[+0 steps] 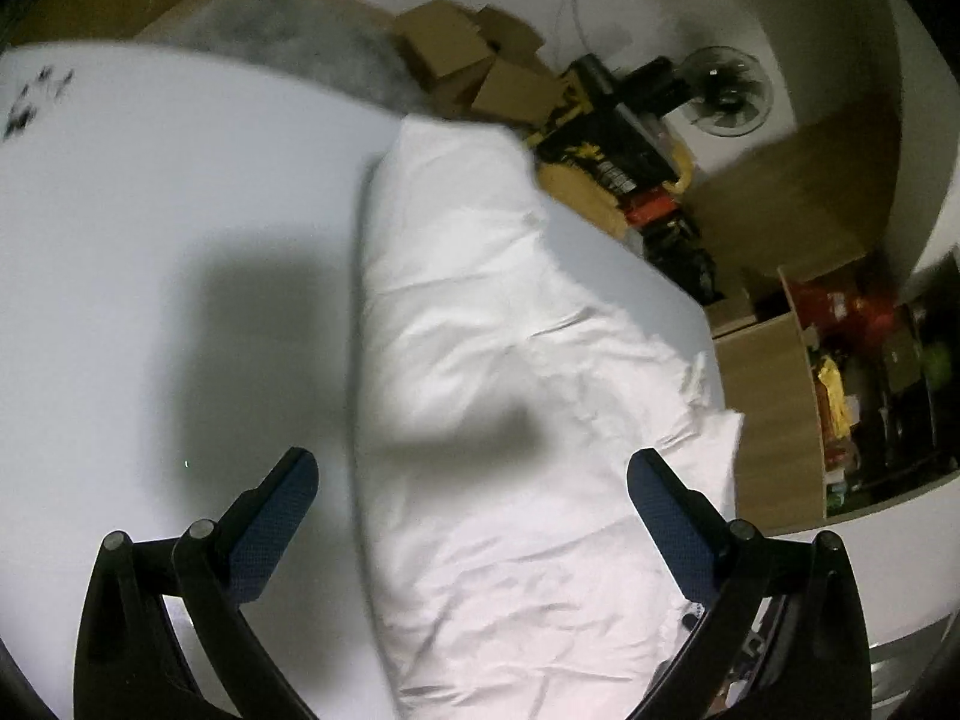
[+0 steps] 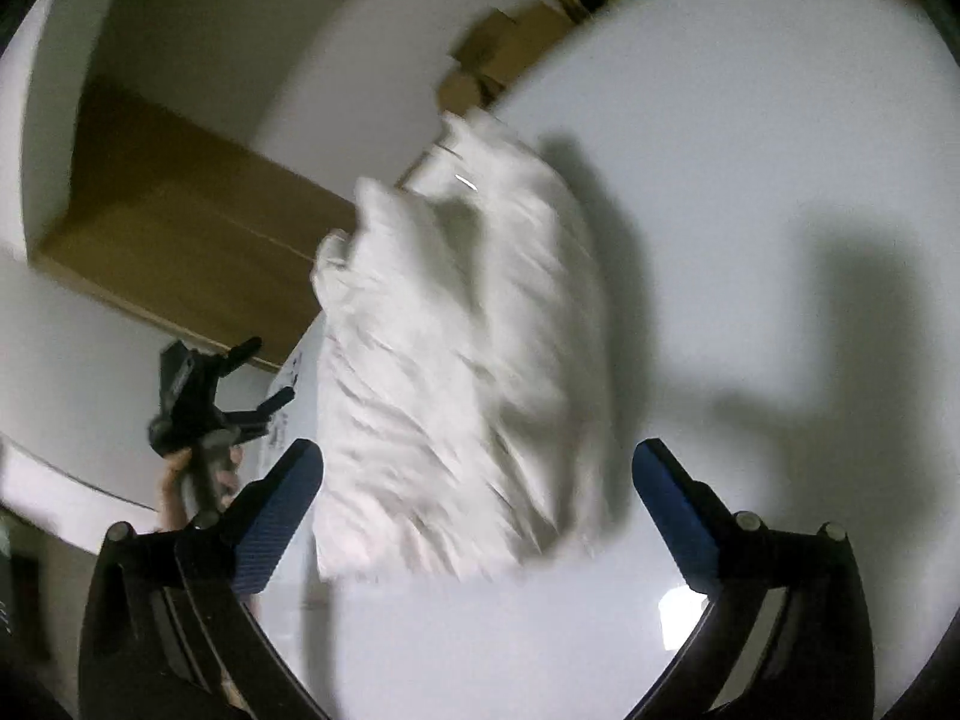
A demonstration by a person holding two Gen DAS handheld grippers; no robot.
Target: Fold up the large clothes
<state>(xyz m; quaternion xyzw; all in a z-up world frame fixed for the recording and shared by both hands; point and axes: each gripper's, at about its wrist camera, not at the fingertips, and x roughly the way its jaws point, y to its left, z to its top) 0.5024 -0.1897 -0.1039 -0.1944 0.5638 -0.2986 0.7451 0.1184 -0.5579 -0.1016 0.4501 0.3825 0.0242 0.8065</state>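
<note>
A white garment (image 1: pixel 480 324) lies as a long folded bundle on the white table (image 1: pixel 150 210), reaching from the far edge toward the camera. My left gripper (image 1: pixel 474 480) hovers over its near part, open, with nothing pressed between the blue pads. In the right wrist view the same garment (image 2: pixel 456 360) looks motion-blurred on the table (image 2: pixel 750 180). My right gripper (image 2: pixel 480 468) is open above its near end, not touching it. The left gripper (image 2: pixel 267 375) also shows there, held by a hand (image 2: pixel 180 486) beside the table's left edge, its fingers apart.
Cardboard boxes (image 1: pixel 456 54) and a fan (image 1: pixel 729 90) stand on the floor past the table's far edge. A wooden shelf (image 1: pixel 774 396) with packets is at the right. Dark marks (image 1: pixel 36 96) sit at the table's far left. A large brown box (image 2: pixel 180 210) lies beyond the table.
</note>
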